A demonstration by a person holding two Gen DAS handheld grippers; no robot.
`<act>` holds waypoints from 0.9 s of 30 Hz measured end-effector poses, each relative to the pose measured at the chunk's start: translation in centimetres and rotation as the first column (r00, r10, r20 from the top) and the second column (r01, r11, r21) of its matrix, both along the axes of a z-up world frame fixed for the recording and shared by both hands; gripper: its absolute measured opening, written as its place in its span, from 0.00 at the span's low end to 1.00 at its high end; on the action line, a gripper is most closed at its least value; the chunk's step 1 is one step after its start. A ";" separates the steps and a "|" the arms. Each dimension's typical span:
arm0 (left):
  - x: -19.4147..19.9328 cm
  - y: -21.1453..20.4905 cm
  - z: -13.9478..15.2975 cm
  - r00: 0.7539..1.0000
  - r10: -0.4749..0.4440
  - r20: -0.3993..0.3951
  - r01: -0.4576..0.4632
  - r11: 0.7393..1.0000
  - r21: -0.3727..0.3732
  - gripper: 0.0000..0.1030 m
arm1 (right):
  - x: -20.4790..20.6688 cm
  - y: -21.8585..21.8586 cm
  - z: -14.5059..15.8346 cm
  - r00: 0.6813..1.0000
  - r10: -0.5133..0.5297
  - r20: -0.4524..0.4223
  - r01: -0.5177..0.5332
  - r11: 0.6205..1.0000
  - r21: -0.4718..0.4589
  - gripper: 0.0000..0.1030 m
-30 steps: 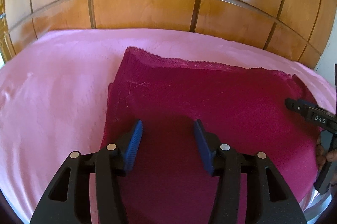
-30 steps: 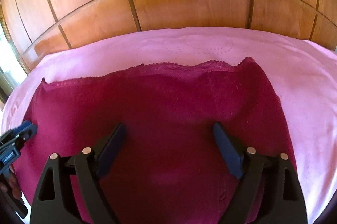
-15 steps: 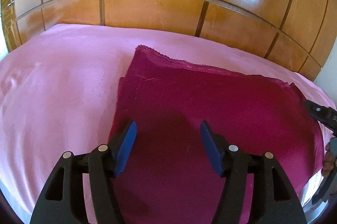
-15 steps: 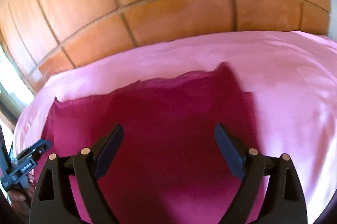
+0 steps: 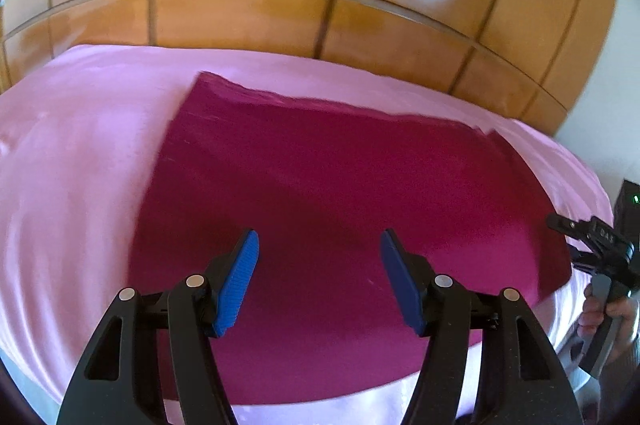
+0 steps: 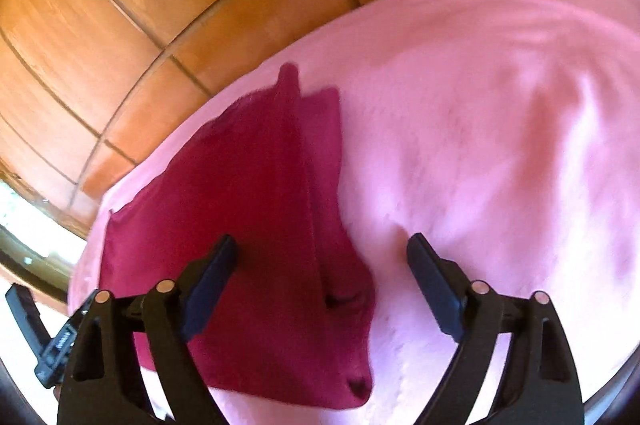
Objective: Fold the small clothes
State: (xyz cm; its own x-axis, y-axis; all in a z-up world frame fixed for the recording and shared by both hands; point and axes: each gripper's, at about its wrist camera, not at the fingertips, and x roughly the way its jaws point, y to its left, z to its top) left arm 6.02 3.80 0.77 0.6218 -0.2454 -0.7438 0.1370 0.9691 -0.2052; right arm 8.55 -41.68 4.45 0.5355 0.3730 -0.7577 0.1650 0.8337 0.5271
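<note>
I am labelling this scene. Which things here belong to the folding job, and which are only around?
Belong to the job:
- dark red cloth
- left gripper, open
- right gripper, open

Only around:
- pink sheet under the cloth
- wooden panels behind

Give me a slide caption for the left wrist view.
Open left gripper above folded magenta cloth on pink sheet.
</note>
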 end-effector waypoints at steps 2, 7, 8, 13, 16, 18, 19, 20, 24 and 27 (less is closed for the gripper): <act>0.0 -0.4 -0.3 1.000 -0.011 -0.009 0.011 1.000 0.007 0.60 | -0.3 0.1 -0.1 1.000 0.012 0.003 -0.012 1.000 0.008 0.84; 0.6 -1.1 -1.1 0.999 -0.015 -0.045 0.017 0.999 0.035 0.60 | -0.7 0.0 -0.4 0.997 0.070 -0.011 -0.069 0.994 0.090 0.81; 0.6 -1.2 -0.9 0.999 -0.015 -0.040 0.017 0.999 0.030 0.60 | -0.7 0.0 -0.4 0.997 0.082 -0.010 -0.081 0.993 0.083 0.81; 0.9 -2.0 -1.2 0.999 -0.021 -0.044 0.024 0.998 0.058 0.60 | -1.3 -0.7 -0.6 0.995 0.101 -0.016 -0.098 0.985 0.143 0.71; 0.8 -2.3 -1.1 0.999 -0.009 -0.040 0.012 0.997 0.074 0.60 | -1.2 -1.0 -1.1 0.996 0.089 -0.024 -0.082 0.976 0.203 0.58; 0.7 -2.3 -0.7 0.999 0.000 -0.035 0.003 0.998 0.068 0.60 | -0.9 -0.6 -1.3 0.994 0.109 -0.018 -0.102 0.972 0.210 0.56; 0.7 -2.2 -0.5 0.999 0.004 -0.033 -0.002 0.998 0.059 0.60 | -0.7 -0.3 -1.3 0.993 0.117 -0.015 -0.112 0.974 0.199 0.54; 0.7 -2.2 -0.5 0.999 0.004 -0.033 -0.002 0.999 0.054 0.60 | -0.6 -0.1 -1.4 0.993 0.121 -0.013 -0.116 0.976 0.184 0.49; 0.8 -1.9 -0.9 0.999 -0.001 -0.045 0.004 0.998 0.060 0.60 | -0.3 0.5 -1.1 0.990 0.140 -0.021 -0.134 0.973 0.188 0.30; 0.8 -1.7 -0.8 0.999 -0.008 -0.043 0.010 0.999 0.054 0.60 | -0.3 1.3 -0.2 0.987 0.158 -0.016 -0.153 0.976 0.157 0.27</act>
